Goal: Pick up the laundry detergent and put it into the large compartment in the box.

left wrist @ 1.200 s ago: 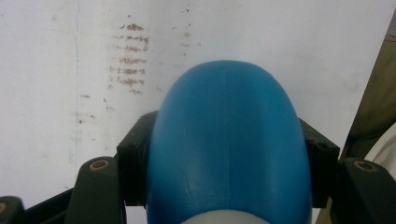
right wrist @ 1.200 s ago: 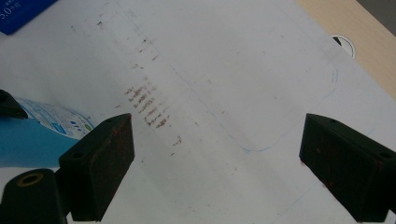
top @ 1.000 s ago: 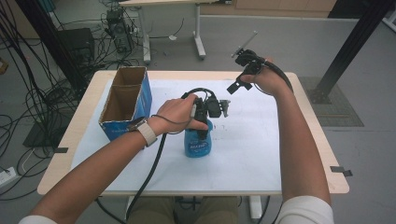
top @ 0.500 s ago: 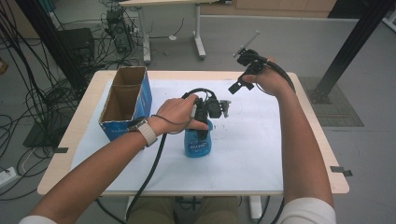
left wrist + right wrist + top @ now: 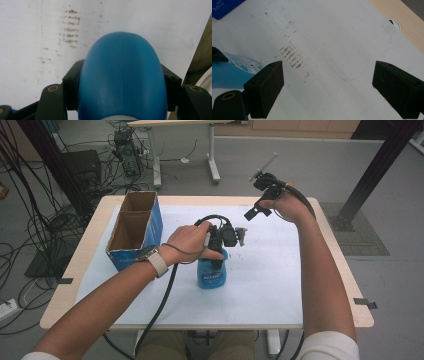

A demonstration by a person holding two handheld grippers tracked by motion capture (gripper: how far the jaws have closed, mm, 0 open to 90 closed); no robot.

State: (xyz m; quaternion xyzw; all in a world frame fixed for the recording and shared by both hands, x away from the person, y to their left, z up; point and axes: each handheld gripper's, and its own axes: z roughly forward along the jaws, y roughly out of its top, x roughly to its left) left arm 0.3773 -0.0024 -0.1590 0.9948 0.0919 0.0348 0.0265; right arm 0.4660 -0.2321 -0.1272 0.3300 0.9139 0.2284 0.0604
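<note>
A blue plastic bottle [image 5: 212, 274] with a printed label stands upright on the white sheet near the table's middle. My left gripper [image 5: 220, 246] comes down on its top and is shut on it. In the left gripper view the bottle's rounded blue body [image 5: 122, 75] sits between the two black pads [image 5: 72, 93], which press on both of its sides. My right gripper [image 5: 258, 197] is held up over the far right part of the table, open. Its pads [image 5: 265, 90] stand wide apart with nothing between them, and the bottle [image 5: 229, 72] lies off to their left.
An open cardboard box [image 5: 134, 229] with blue outer walls stands at the table's left. The white sheet [image 5: 270, 270] covers most of the wooden tabletop and bears faint reddish smudges [image 5: 290, 56]. A cable hole [image 5: 394, 23] is in the bare wood. Cables and desk legs lie beyond the far edge.
</note>
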